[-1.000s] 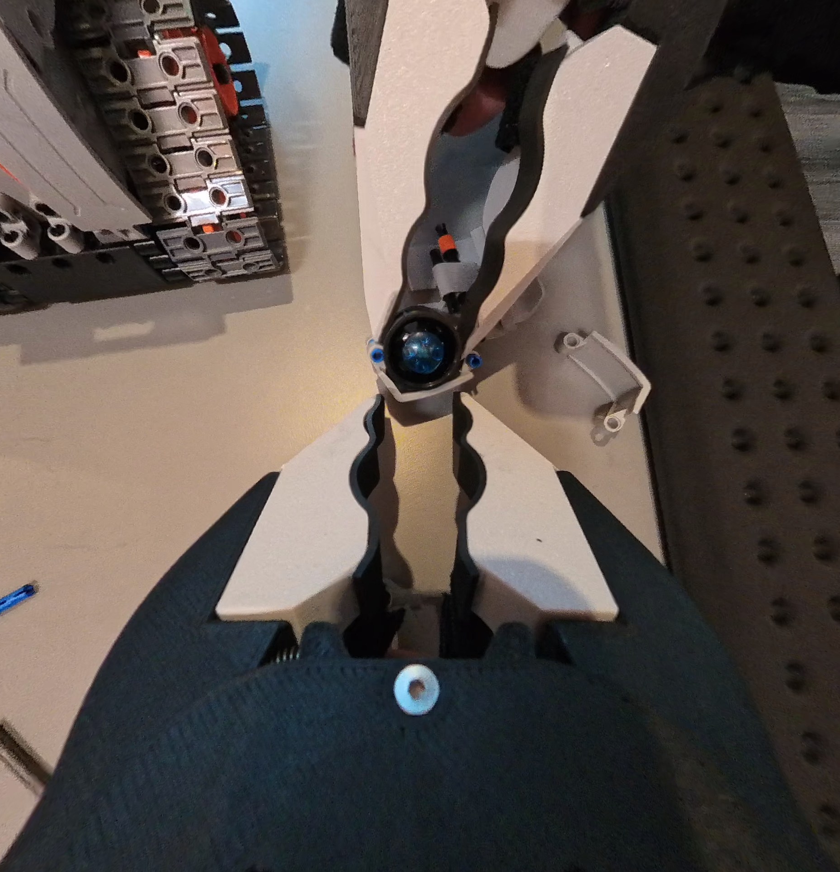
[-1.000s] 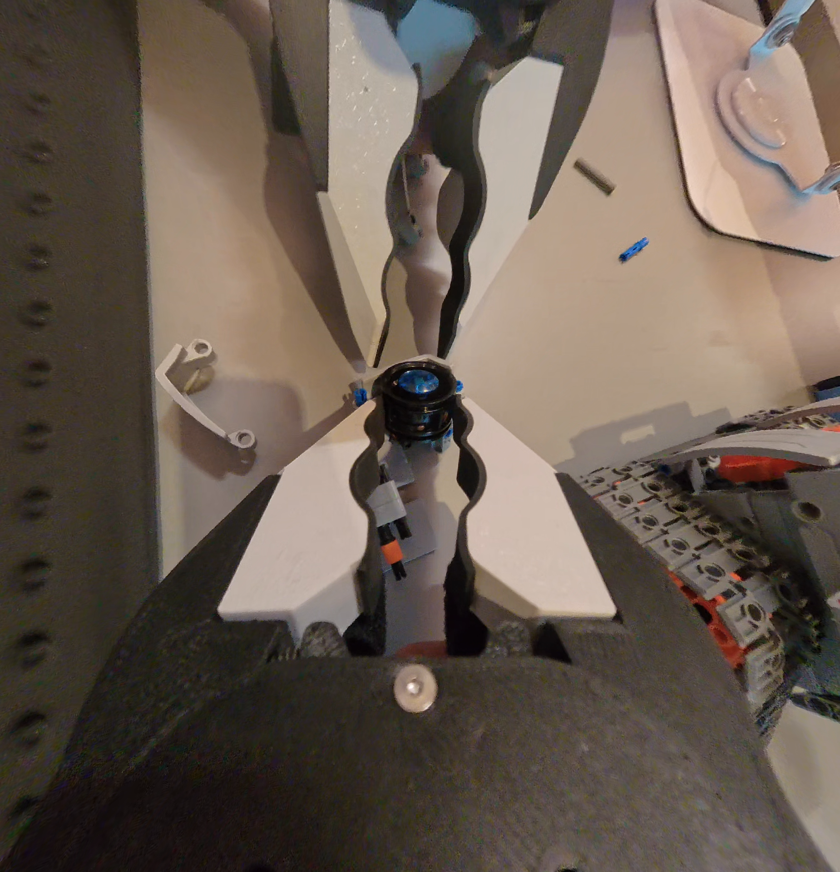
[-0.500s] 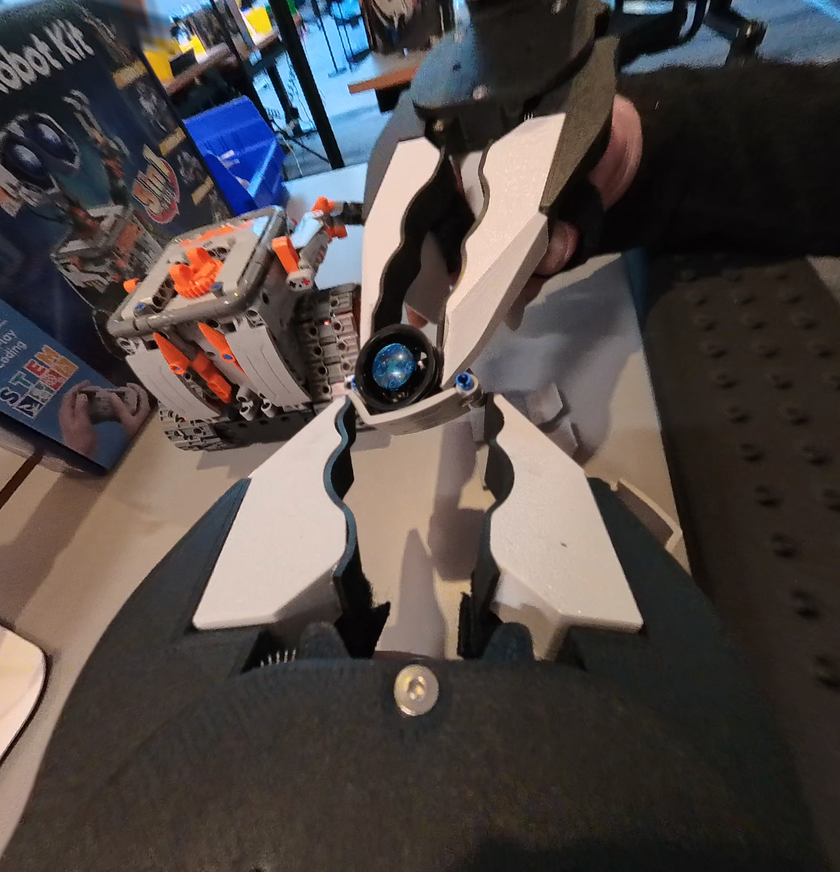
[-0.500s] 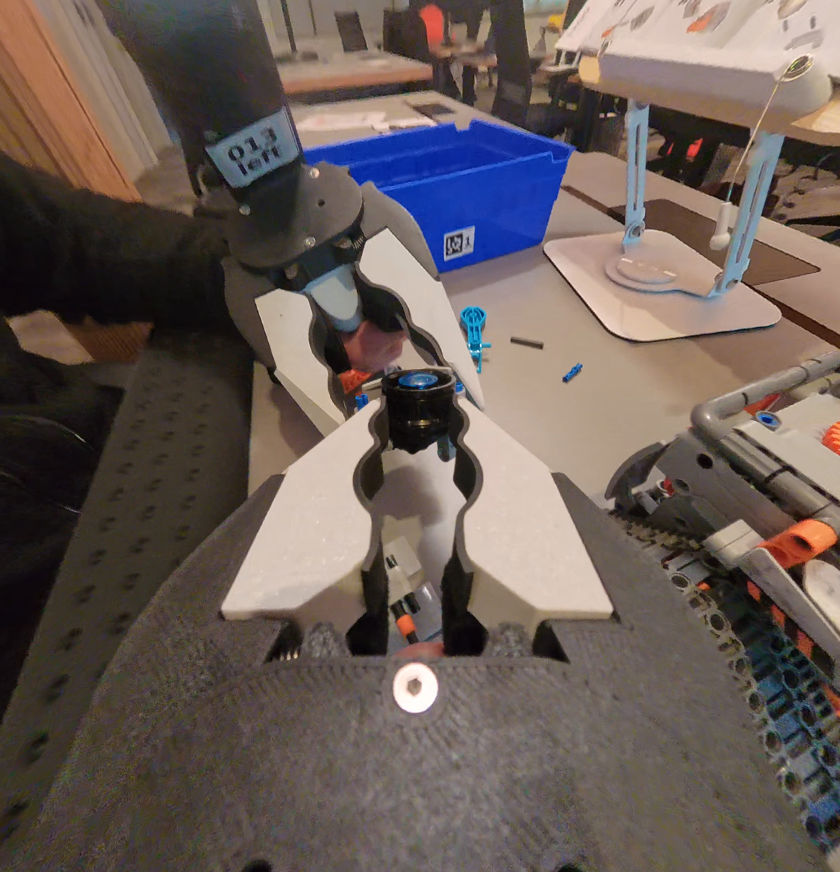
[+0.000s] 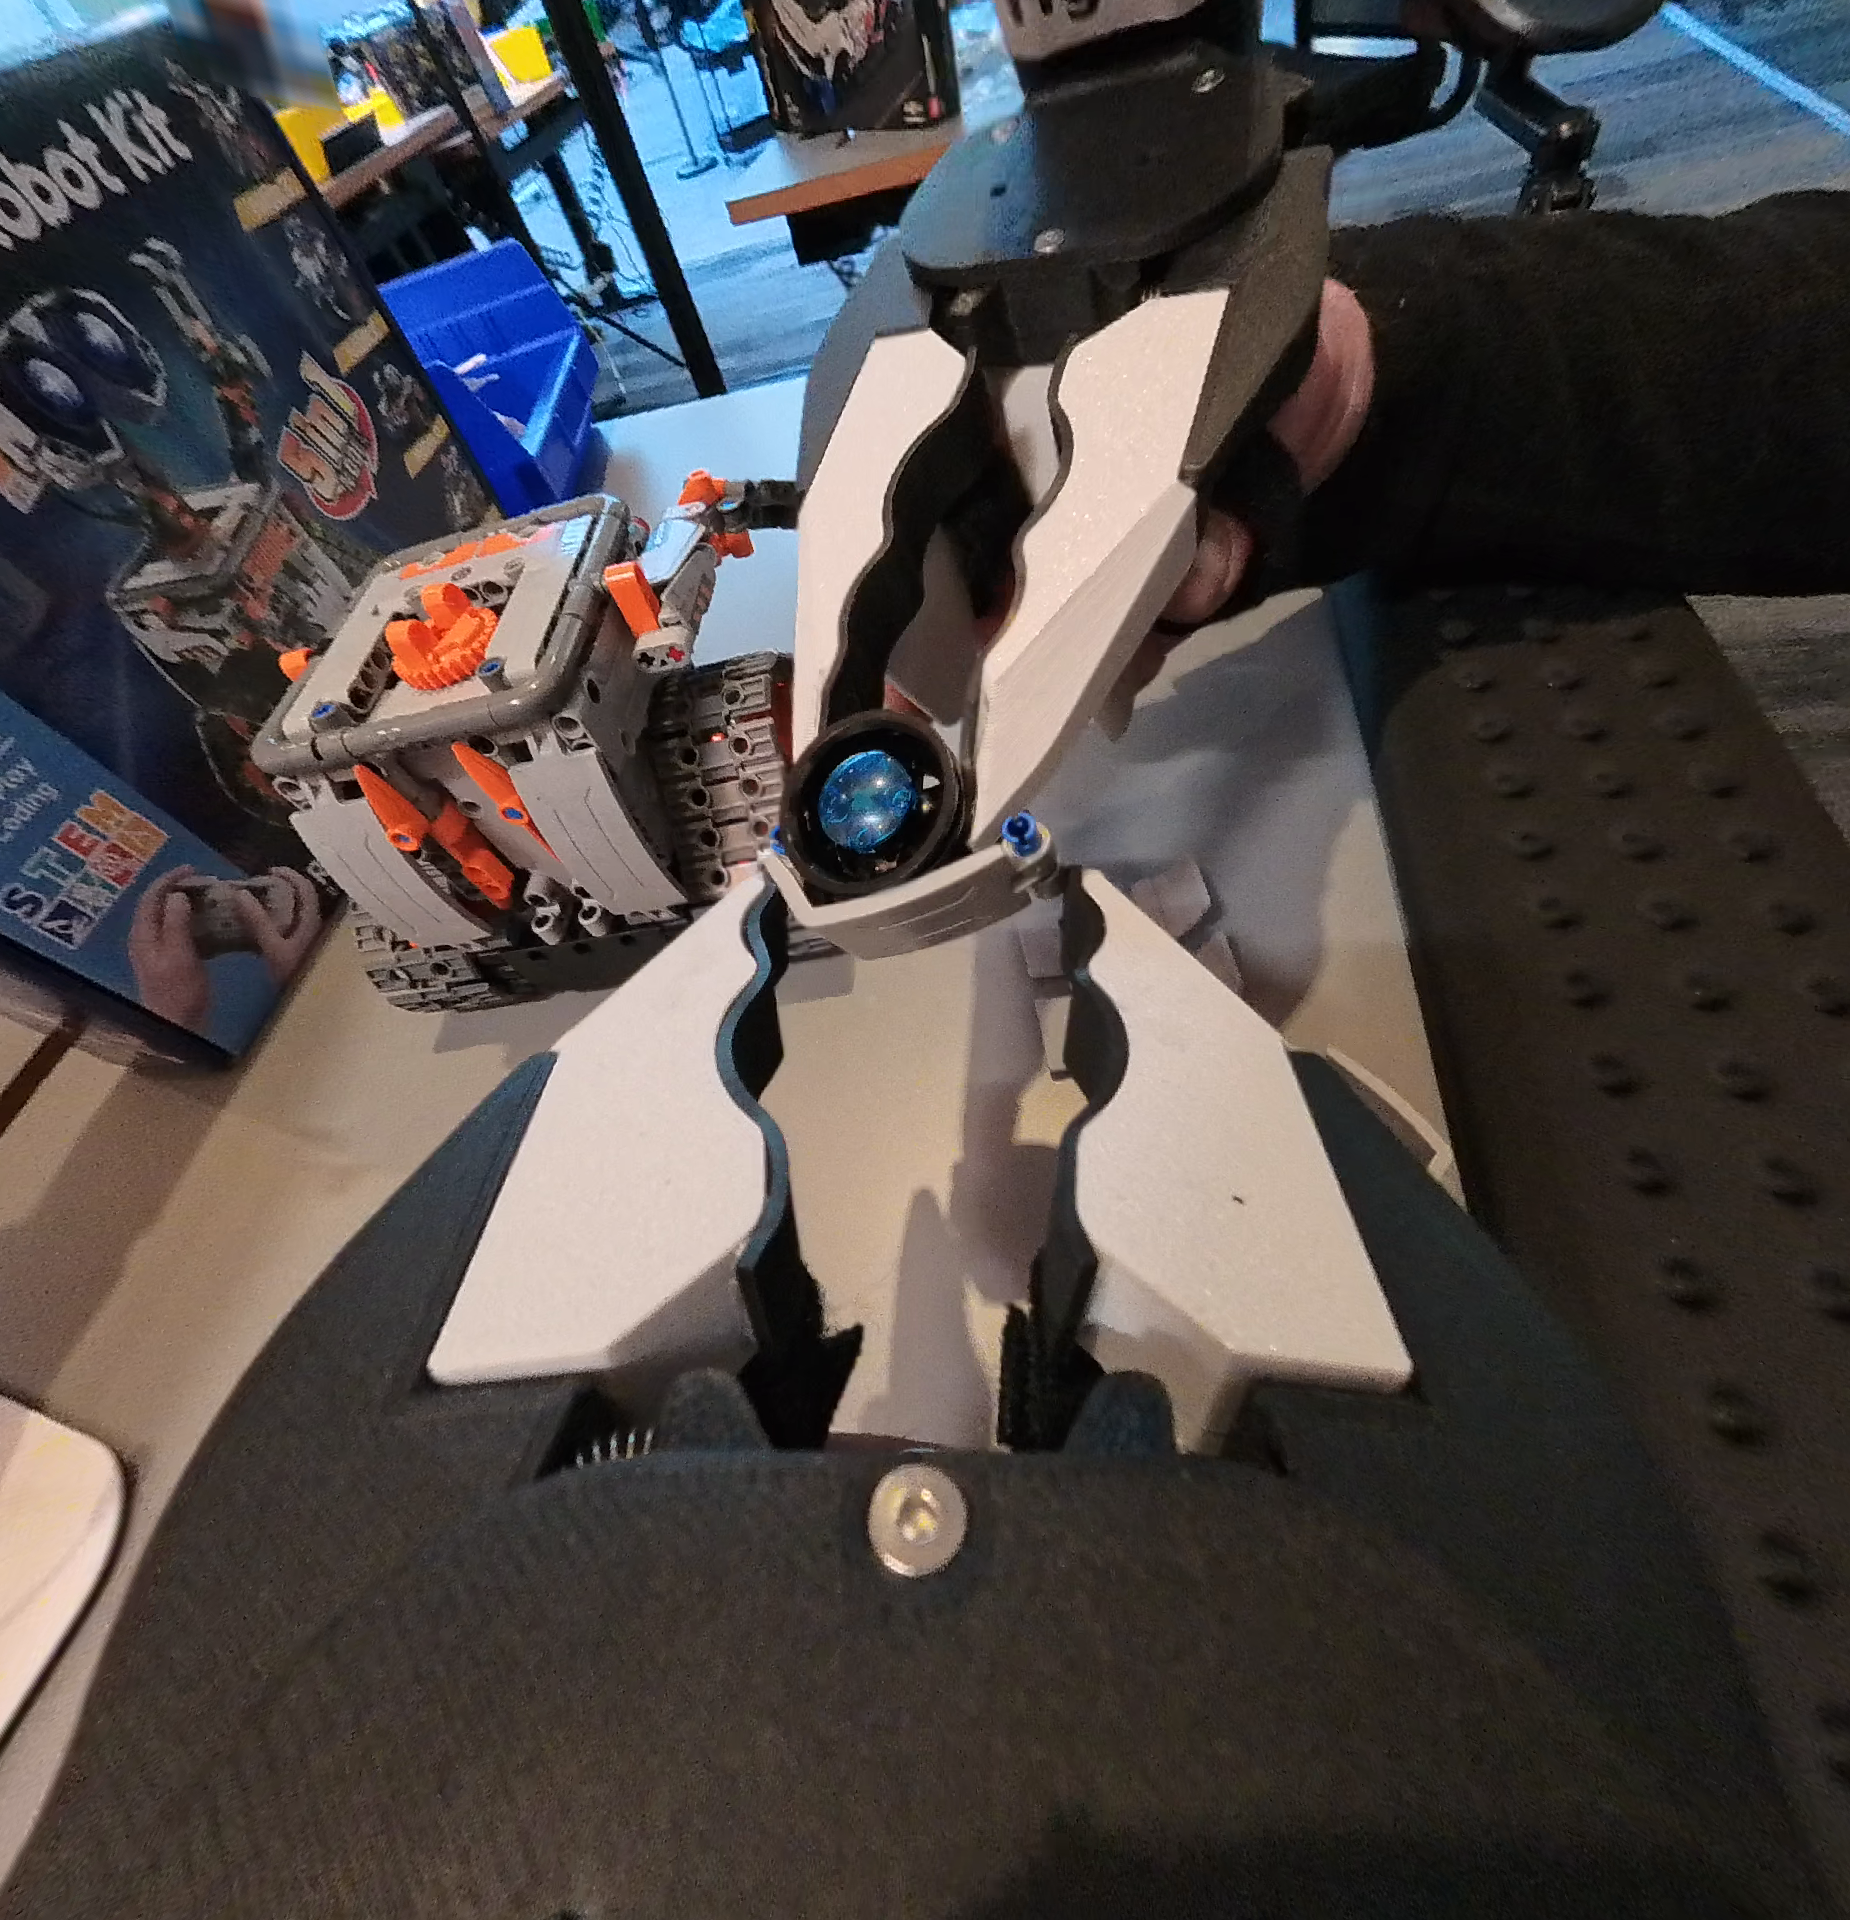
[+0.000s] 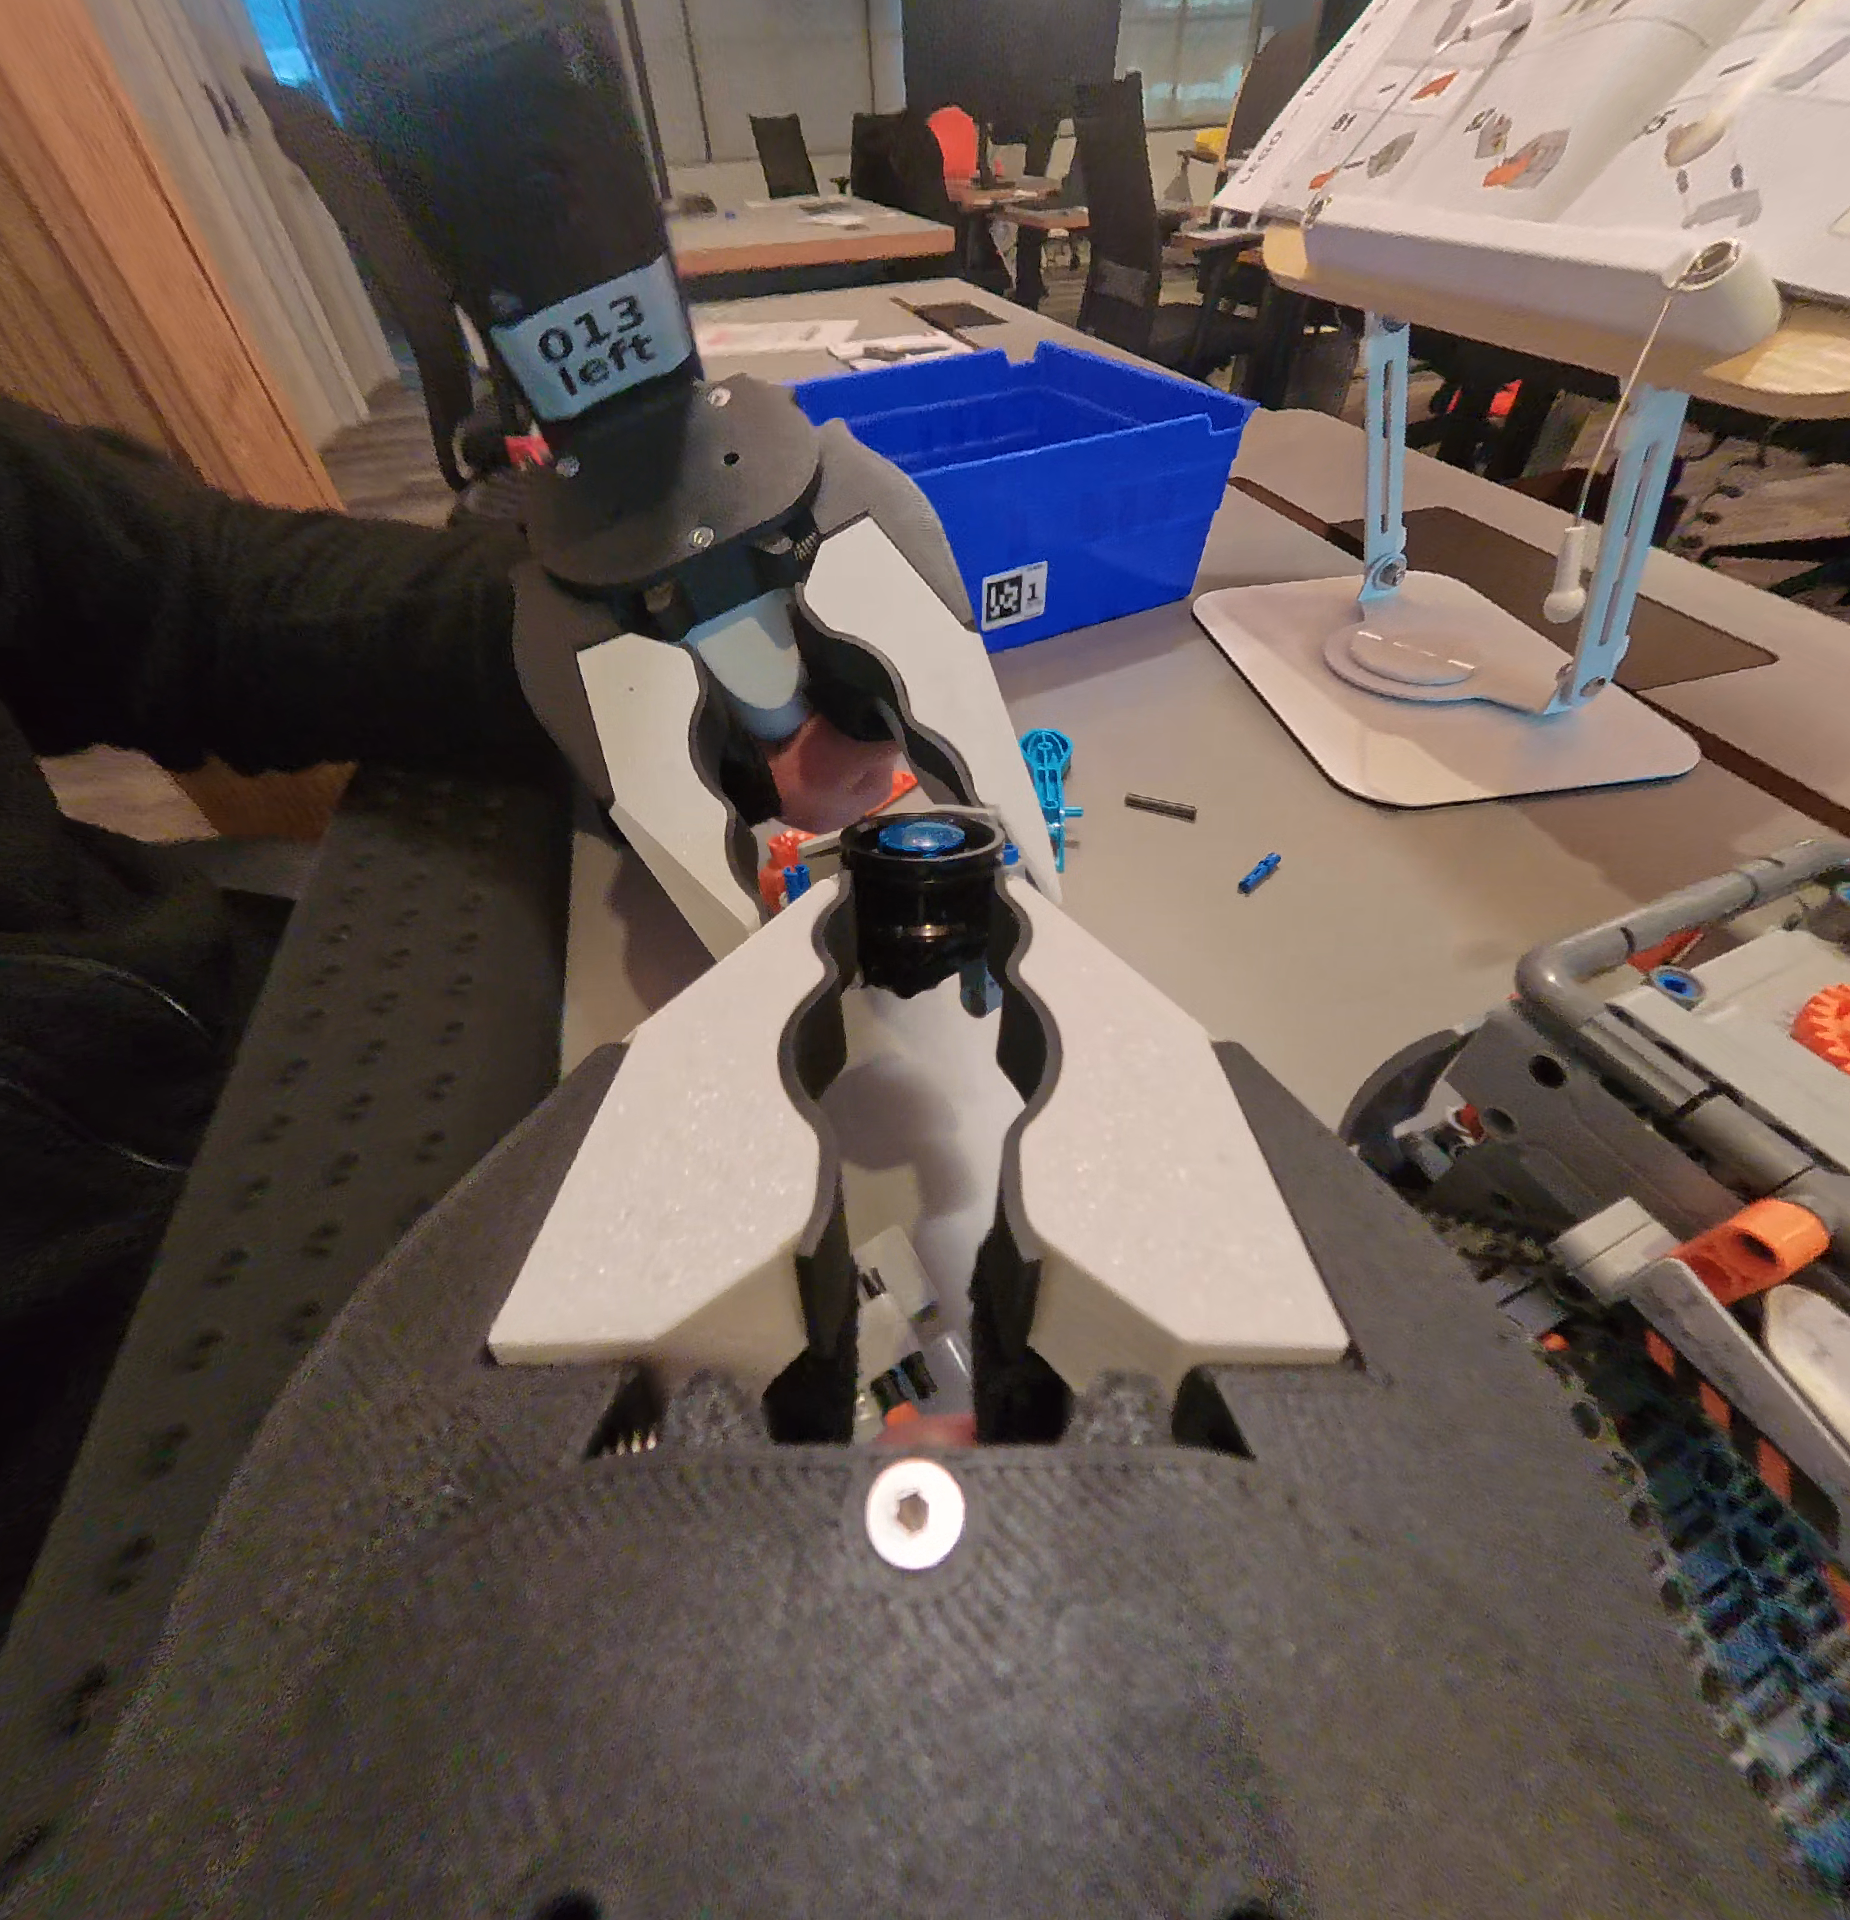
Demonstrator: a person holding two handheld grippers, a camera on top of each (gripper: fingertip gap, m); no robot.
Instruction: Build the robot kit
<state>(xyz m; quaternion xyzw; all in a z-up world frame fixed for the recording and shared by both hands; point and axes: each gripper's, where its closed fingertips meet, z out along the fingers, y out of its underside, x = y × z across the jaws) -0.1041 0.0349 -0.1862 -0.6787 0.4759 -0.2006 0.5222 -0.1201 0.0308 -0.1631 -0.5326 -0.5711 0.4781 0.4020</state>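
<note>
My right gripper point(image 6: 921, 906) is shut on a black round eye piece with a blue lens point(image 6: 921, 883), held above the table. A light grey curved panel with blue pins point(image 5: 916, 904) sits under the lens. My left gripper point(image 5: 916, 914) faces it tip to tip, jaws open on either side of that panel, its left fingertip point(image 5: 749, 914) at the panel's end. The right gripper point(image 5: 885, 800) comes in from above in the left wrist view, a hand in a black sleeve point(image 5: 1586, 395) behind it.
A grey and orange brick robot on tracks point(image 5: 485, 748) stands by the grippers; it also shows in the right wrist view point(image 6: 1679, 1091). Behind are its printed box point(image 5: 121, 520), a blue bin point(image 6: 1025, 468), a book stand point(image 6: 1451, 665), loose pins point(image 6: 1259, 873) and a black dotted mat point(image 5: 1648, 1039).
Both grippers have tilted up from looking straight down at the table to looking across it, with the eye piece lifted. My left jaws have opened wider.
</note>
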